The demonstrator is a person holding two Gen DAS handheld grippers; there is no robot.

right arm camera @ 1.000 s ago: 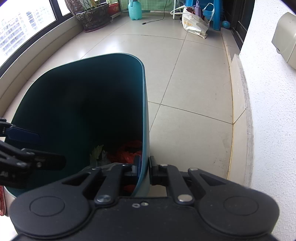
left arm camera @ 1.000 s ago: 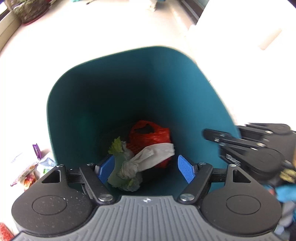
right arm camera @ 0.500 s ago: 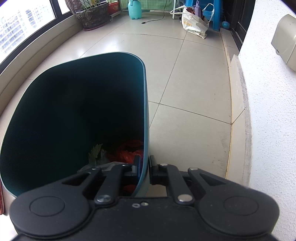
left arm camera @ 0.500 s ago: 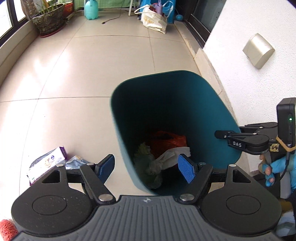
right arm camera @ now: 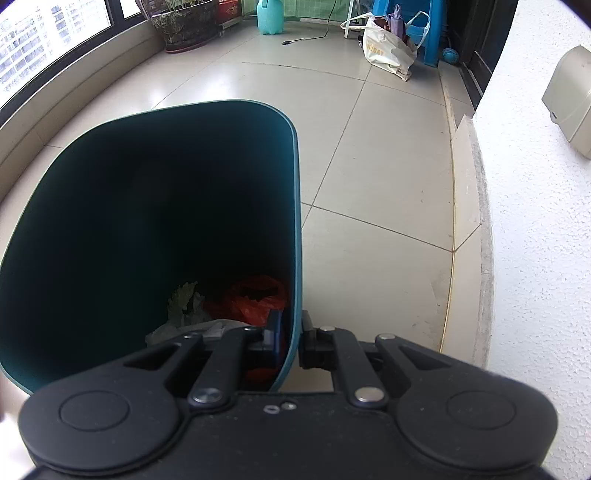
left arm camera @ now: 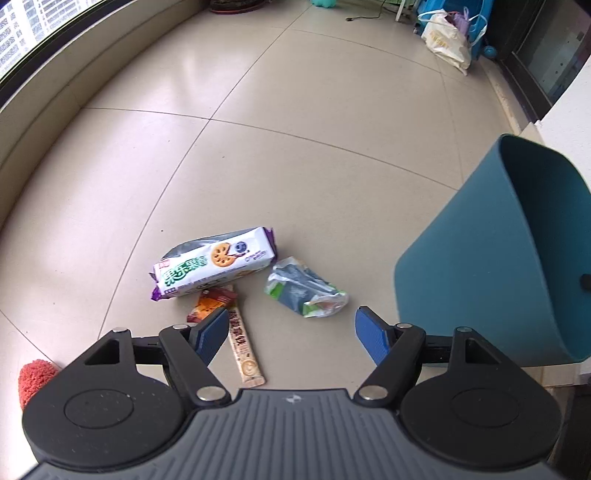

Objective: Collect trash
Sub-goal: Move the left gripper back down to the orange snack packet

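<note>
Four wrappers: on the floor (left arm camera: 295,155) ahead of the left gripper (left arm camera: 291,332)
Left gripper: jaws spread, holding nothing (sachet (left arm camera: 242,345) nearest its left finger)
Right gripper (right arm camera: 291,338): pinching the teal bin (right arm camera: 291,229) wall
Bin: trash inside, right of left gripper

a: pale beige floor tiles (left arm camera: 295,177), glossy, crossed by thin dark grout lines. daylight glaring off them near the curved window (right arm camera: 44,48) on the left.

b: low tiled ledge (left arm camera: 55,92) running under that window. white rough-plastered wall (right arm camera: 535,258) on the right, with a grey-white box (right arm camera: 569,92) fixed to it.

a: raised stone kerb (right arm camera: 469,229) along the foot of that wall. dark door frame (right arm camera: 480,37) further back.

b: far end cluttered: brown planter (right arm camera: 188,26) with greenery, turquoise watering can (right arm camera: 271,16), black cable (right arm camera: 310,37) lying on the tiles, cream tote bag (right arm camera: 388,51) leaning against a blue plastic stool (right arm camera: 424,33).

a: small blue ball (right arm camera: 450,57) beside the stool.
</note>
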